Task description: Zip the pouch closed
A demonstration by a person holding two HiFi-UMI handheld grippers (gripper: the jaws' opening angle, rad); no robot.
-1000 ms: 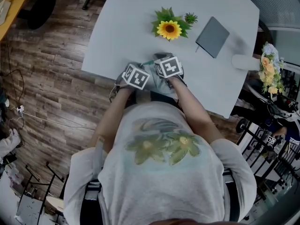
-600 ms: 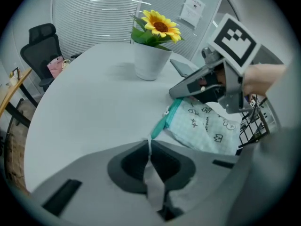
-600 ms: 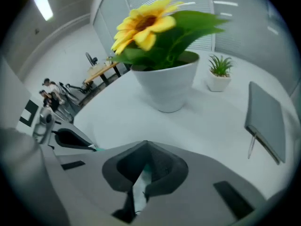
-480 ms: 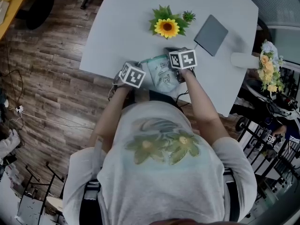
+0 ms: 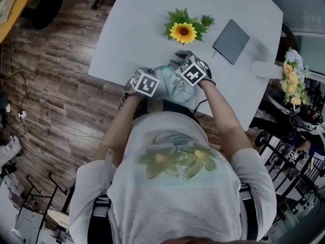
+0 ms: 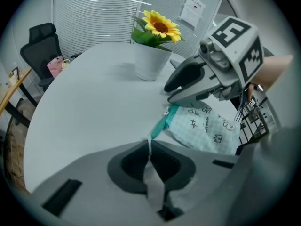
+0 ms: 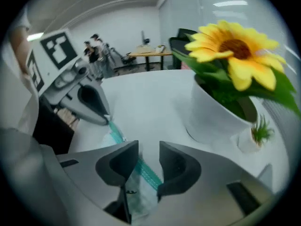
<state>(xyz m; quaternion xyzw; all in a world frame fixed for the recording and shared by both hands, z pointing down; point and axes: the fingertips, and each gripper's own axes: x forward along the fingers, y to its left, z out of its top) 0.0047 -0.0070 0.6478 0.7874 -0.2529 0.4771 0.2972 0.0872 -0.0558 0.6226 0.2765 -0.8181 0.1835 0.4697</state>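
Table [image 6: 84, 93]: pouch [image 6: 207, 128] end in L gripper [image 6: 149, 149]

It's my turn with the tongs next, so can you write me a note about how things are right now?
Left tongs: shut on the end of the pouch.
Right tongs: jaws have just been opening and now stand apart, with the green zipper between them, not gripped.
Pouch: lies on the white table, on the person's side of the sunflower pot.
Done: cannot tell if the zipper is shut all the way.
Left: check it; if a gap shows, probably grip the slider again and pull.
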